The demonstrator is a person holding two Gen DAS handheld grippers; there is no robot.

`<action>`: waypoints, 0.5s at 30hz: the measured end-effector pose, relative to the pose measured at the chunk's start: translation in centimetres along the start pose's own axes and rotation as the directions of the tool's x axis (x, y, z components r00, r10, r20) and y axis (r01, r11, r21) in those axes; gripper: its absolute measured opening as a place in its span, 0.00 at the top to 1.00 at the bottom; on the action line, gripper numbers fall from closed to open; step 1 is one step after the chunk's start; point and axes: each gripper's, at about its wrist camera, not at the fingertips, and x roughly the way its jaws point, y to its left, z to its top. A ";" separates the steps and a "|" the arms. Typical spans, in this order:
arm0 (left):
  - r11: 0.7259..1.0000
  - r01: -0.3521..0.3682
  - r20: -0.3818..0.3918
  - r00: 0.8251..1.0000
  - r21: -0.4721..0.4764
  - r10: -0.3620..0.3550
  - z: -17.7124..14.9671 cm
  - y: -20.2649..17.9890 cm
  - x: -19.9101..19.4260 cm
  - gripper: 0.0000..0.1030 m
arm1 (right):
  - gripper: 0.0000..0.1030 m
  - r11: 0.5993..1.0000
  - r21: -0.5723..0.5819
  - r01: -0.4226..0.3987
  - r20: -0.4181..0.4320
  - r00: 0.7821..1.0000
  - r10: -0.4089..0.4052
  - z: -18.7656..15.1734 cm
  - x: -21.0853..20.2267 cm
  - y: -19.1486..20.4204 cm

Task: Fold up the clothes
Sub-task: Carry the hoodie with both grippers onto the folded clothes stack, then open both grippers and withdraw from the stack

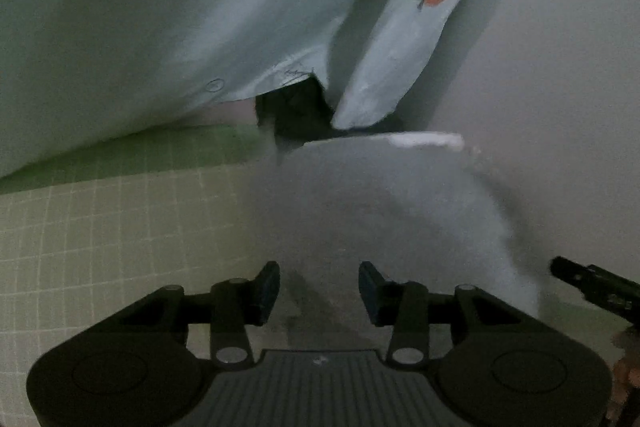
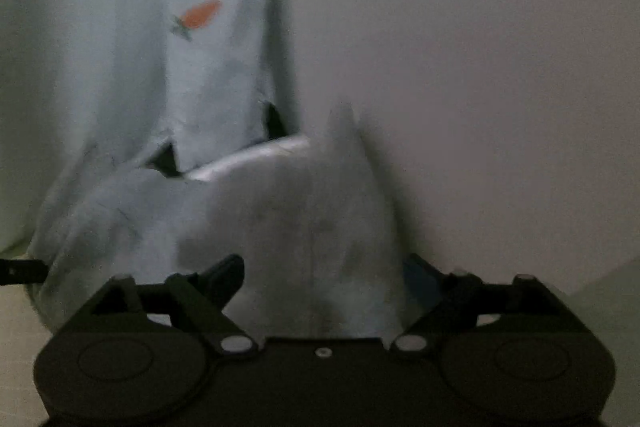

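Left gripper fingers parted, holding nothing; right gripper fingers spread around blurred shirt.

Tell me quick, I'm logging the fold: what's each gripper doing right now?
Left gripper: jaws open, nothing between them, blurred pale blue garment ahead.
Right gripper: jaws wide open, garment fabric lying between them, not pinched.

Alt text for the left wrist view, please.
Open left gripper, nothing between its jaws, hovers over a blurred fold of a pale blue carrot-print cotton shirt. The shirt lies on a green gridded mat; the right gripper's tip enters at right.
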 end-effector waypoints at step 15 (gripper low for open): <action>0.988 0.064 0.107 0.991 0.143 -0.079 -5.4 -1.3 -6.9 0.00 | 0.00 0.994 0.102 0.031 0.111 0.993 -0.042 -7.3 -11.6 4.6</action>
